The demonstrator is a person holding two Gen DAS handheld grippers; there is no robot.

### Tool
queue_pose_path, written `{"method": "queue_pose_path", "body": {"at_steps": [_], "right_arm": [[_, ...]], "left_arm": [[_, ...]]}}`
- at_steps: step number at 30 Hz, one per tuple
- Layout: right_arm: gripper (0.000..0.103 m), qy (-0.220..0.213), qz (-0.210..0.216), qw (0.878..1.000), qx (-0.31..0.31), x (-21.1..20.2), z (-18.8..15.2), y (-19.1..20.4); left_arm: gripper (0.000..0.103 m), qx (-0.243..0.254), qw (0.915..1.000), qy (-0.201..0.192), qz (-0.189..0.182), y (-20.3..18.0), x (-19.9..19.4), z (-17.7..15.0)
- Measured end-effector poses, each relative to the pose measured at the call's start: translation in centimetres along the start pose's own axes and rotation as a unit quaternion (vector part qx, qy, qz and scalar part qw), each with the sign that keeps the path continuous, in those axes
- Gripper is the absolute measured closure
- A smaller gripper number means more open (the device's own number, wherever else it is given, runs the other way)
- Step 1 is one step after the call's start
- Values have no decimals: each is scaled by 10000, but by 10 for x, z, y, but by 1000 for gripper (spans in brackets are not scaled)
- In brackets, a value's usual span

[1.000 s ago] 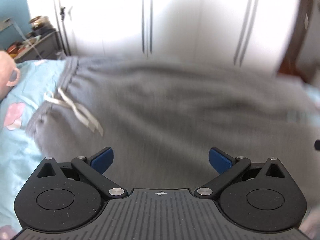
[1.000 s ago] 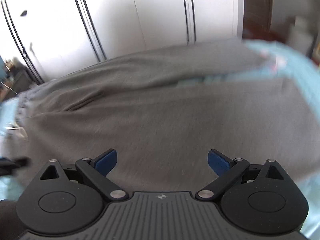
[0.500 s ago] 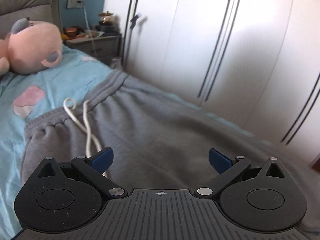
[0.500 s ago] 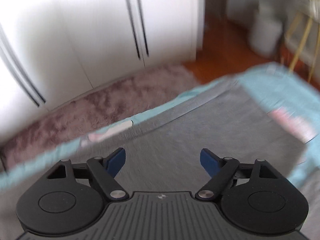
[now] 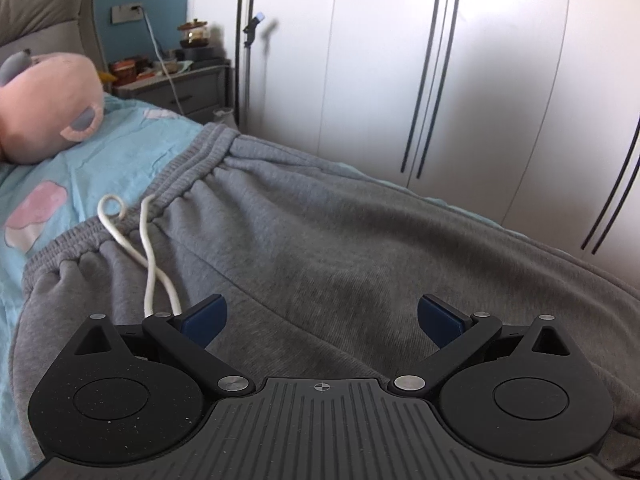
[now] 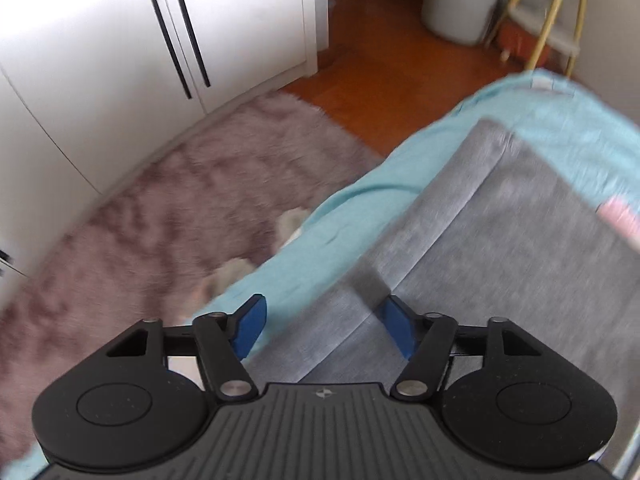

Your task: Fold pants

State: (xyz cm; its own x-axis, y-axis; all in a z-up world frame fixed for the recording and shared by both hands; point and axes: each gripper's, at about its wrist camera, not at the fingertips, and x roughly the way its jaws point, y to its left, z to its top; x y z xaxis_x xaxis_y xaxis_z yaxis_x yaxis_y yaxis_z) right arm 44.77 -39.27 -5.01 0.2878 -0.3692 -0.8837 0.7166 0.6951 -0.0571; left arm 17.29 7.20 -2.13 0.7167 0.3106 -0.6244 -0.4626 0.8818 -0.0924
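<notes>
The grey fleece sweatpants (image 5: pixel 340 248) are lying spread flat across the bed covered in a light blue sheet (image 5: pixel 100 160), their ribbed elastic waistband (image 5: pixel 188 172) ahead and left of the left gripper (image 5: pixel 320 318) and the white drawstring cord (image 5: pixel 148 256) trailing back to the left finger. Beyond the far edge of the pants the white wardrobe doors (image 5: pixel 400 80) are standing close. A pink plush toy (image 5: pixel 44 108) is sitting far left. The left gripper is hovering low over the seat, its blue fingers (image 5: pixel 204 318) spread wide, holding nothing. The right gripper (image 6: pixel 324 330) is hanging over the hem of a leg (image 6: pixel 460 184) at the bed's edge, its fingers (image 6: pixel 250 330) parted and straddling the fabric edge, the fluffy mauve rug (image 6: pixel 160 208) lying below to the left.
</notes>
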Motion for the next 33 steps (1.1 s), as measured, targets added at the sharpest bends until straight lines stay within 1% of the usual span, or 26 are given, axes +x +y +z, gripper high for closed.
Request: {"method": "queue_pose_path", "body": {"at_steps": [1, 2, 3, 4, 5, 7, 9, 10, 11, 13, 14, 15, 16, 18, 19, 20, 21, 22, 24, 26, 29, 30, 32, 33], "right_arm": [[66, -62, -69, 9999, -37, -1, -2, -1], [70, -101, -72, 9999, -73, -2, -4, -4], [80, -131, -51, 9998, -123, -2, -5, -7], [92, -168, 82, 9997, -138, -6, -6, -14], [98, -193, 334, 9993, 1, -12, -8, -23], [99, -300, 759, 9961, 323, -28, -14, -48], [100, -553, 1335, 9880, 544, -53, -28, -81], [100, -658, 1627, 9818, 726, -64, -39, -100], [100, -775, 1946, 9731, 963, -78, -54, -123], [100, -1120, 2368, 9568, 1261, -105, -93, -167], [100, -1275, 2448, 9523, 1301, -113, -116, -184], [100, -1352, 2382, 9536, 1245, -117, -137, -196], [100, -1347, 2308, 9548, 1305, -116, -158, -207], [100, -1100, 2200, 9574, 1512, -97, -190, -223], [100, -1107, 2293, 9532, 1632, -86, -204, -229], [100, -1323, 2463, 9448, 1709, -81, -213, -234], [101, -1459, 2511, 9428, 1639, -80, -216, -234], [101, -1497, 2491, 9441, 1555, -79, -214, -233], [102, -1508, 2467, 9456, 1492, -81, -211, -232], [102, -1597, 2572, 9412, 1498, -79, -216, -234], [102, -1625, 2779, 9335, 1580, -72, -218, -241], [102, -1605, 2827, 9318, 1613, -71, -217, -242], [102, -1524, 2948, 9251, 1847, -67, -217, -247], [102, -1521, 2973, 9243, 1850, -66, -218, -248]], "left_arm": [[0, -72, 10000, 36, -12, 2, 1, -1], [0, -144, 9999, 60, -24, 4, 1, -1], [0, -196, 9998, 54, -25, 6, -1, -2], [0, -231, 9997, 40, -7, 8, -3, -2], [0, -257, 9997, 25, 13, 10, -4, -1], [0, -365, 9993, -28, 6, 13, -8, -1], [0, -448, 9989, -127, -79, 17, -14, 0], [0, -459, 9987, -188, -132, 17, -17, 1], [0, -444, 9985, -251, -206, 18, -19, 3], [0, -363, 9973, -326, -547, 19, -21, 7], [0, -331, 9962, -295, -756, 21, -21, 10], [0, -294, 9949, -216, -944, 22, -19, 14], [0, -259, 9944, -162, -1009, 23, -17, 19], [0, -141, 9952, -124, -963, 24, -15, 32], [0, -94, 9952, -69, -976, 26, -13, 39], [0, -122, 9943, -6, -1058, 28, -10, 48], [0, -198, 9929, 35, -1170, 31, -4, 57], [0, -259, 9917, 99, -1255, 33, 4, 68], [0, -378, 9918, 266, -1190, 30, 21, 91], [0, -405, 9906, 429, -1236, 25, 42, 113], [0, -441, 9854, 804, -1434, 16, 79, 135], [0, -443, 9842, 954, -1422, 12, 93, 140], [1, -561, 9848, 1136, -1190, 9, 117, 148], [9, -612, 9837, 1222, -1168, 7, 127, 150]]}}
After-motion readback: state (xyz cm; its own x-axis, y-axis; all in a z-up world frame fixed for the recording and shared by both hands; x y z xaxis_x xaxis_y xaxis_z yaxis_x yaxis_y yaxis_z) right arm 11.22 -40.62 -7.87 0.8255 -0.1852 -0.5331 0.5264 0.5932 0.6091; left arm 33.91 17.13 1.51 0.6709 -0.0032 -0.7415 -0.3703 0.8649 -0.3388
